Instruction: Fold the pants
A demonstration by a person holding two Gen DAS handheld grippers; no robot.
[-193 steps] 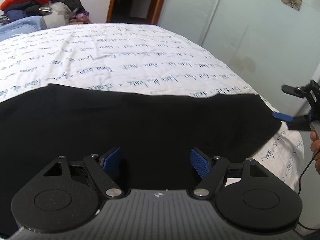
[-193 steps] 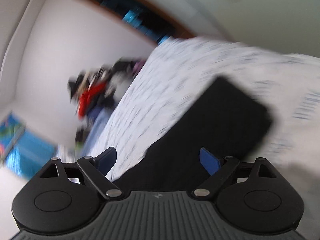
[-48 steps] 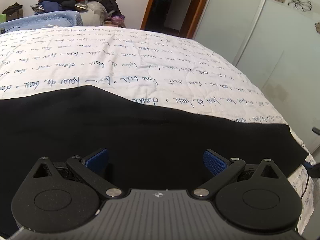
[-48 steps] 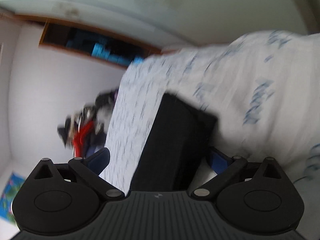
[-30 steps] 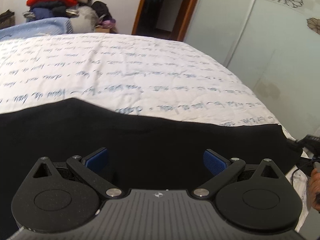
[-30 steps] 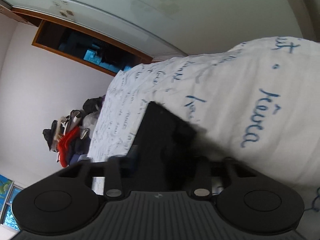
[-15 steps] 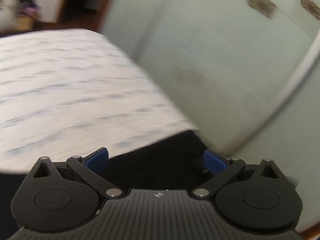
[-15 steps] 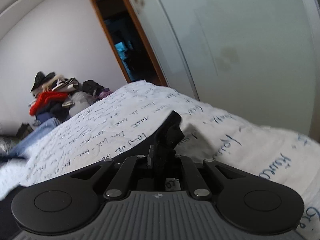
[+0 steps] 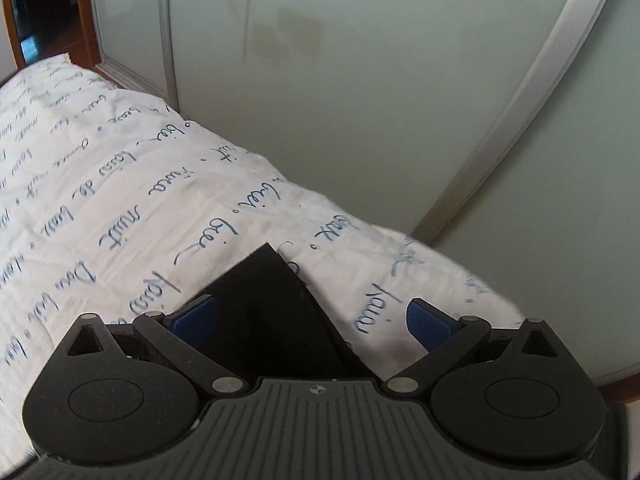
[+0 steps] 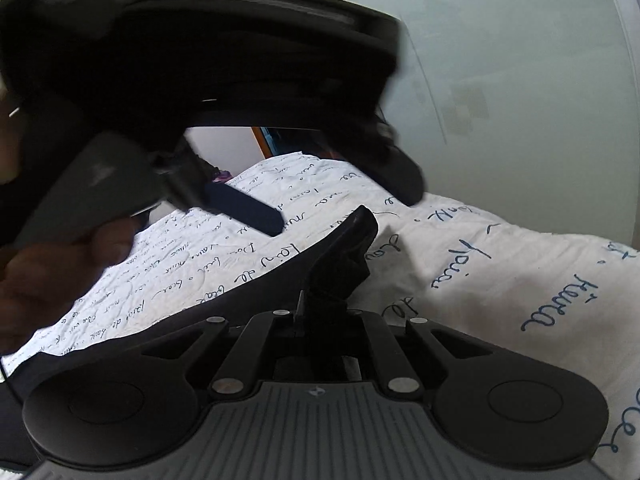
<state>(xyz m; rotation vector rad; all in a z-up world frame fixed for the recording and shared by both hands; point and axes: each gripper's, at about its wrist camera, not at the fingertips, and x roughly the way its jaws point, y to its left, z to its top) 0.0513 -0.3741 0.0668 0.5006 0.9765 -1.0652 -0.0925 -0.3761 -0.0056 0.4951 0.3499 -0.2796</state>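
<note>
The black pants (image 9: 272, 312) lie on the bed; only one pointed corner shows in the left wrist view. My left gripper (image 9: 312, 316) is open with that corner between its blue pads (image 9: 428, 320), not pinched. My right gripper (image 10: 324, 312) is shut on the pants' edge (image 10: 340, 256), and the cloth bunches up above the closed fingers. The left gripper (image 10: 332, 200) hangs large and blurred just above and ahead in the right wrist view, with a blue pad (image 10: 248, 208) over the pants.
The bed's white cover with blue handwriting (image 9: 100, 208) ends close ahead at a rounded edge (image 9: 440, 264). A pale green sliding wardrobe door (image 9: 360, 80) stands right behind it. A hand (image 10: 48, 264) holds the left gripper.
The left gripper has swung right from the middle of the pants to their corner near the bed's end. The right gripper has closed on the pants' edge and lifted it slightly.
</note>
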